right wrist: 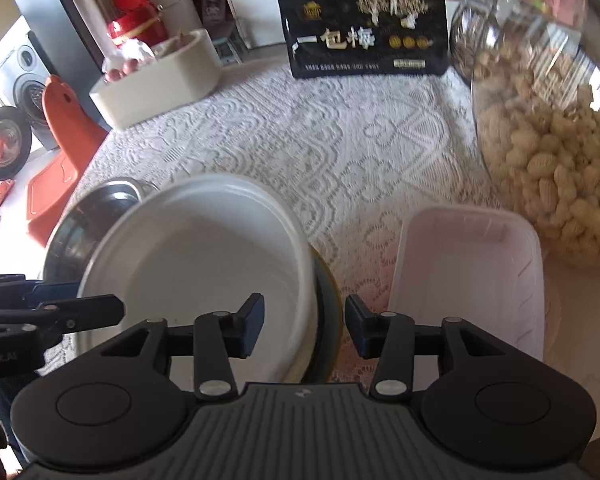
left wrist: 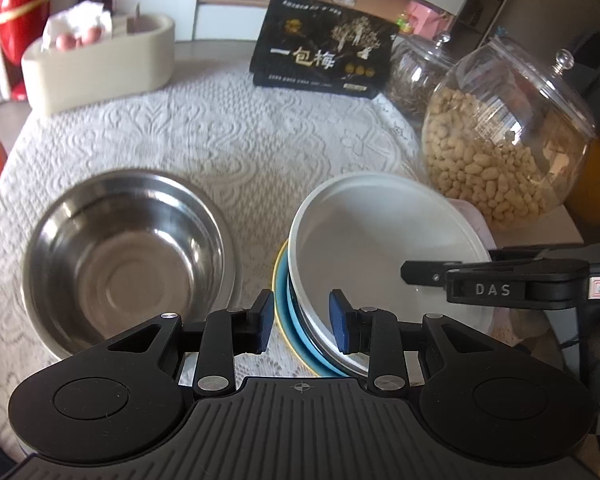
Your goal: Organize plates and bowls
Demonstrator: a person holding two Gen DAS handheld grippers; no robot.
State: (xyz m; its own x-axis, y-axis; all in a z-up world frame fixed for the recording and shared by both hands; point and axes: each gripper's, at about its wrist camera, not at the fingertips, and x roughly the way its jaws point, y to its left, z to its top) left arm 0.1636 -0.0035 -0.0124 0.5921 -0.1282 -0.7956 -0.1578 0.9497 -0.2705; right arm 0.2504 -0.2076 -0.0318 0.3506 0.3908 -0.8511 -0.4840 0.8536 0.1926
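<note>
the left gripper [left wrist: 301, 322] stands partly open, its blue pads either side of the near rim of the white bowl [left wrist: 384, 240] and the dishes under it, gripping nothing that can be seen; whether a pad touches the rim cannot be told. the right gripper [right wrist: 304, 328] is open about as wide, its fingers straddling the bowl's right-hand rim, the left finger over the bowl's inside and the right finger outside it, with nothing held. the white bowl is round, plain and glossy, tilted so its mouth faces up and toward the left gripper, and it sits in a stack on a blue plate [left wrist: 300, 338] with a yellow edge; a metal rim shows between bowl and plate. just left of the white bowl stands a steel bowl [left wrist: 126, 256], upright, shiny, with ringed marks in its base. just right of the white bowl is a pale pink plastic tub [right wrist: 472, 280], oblong, its long axis running away from the camera. all rest on a white lace tablecloth [left wrist: 228, 132]. beyond and right of the white bowl is a glass jar of peanuts [left wrist: 504, 148], with a second glass jar [left wrist: 416, 76] behind it. farther beyond the white bowl leans a black packet [left wrist: 324, 48] with gold lettering, and far left of that a cream oval container [left wrist: 100, 64].
</note>
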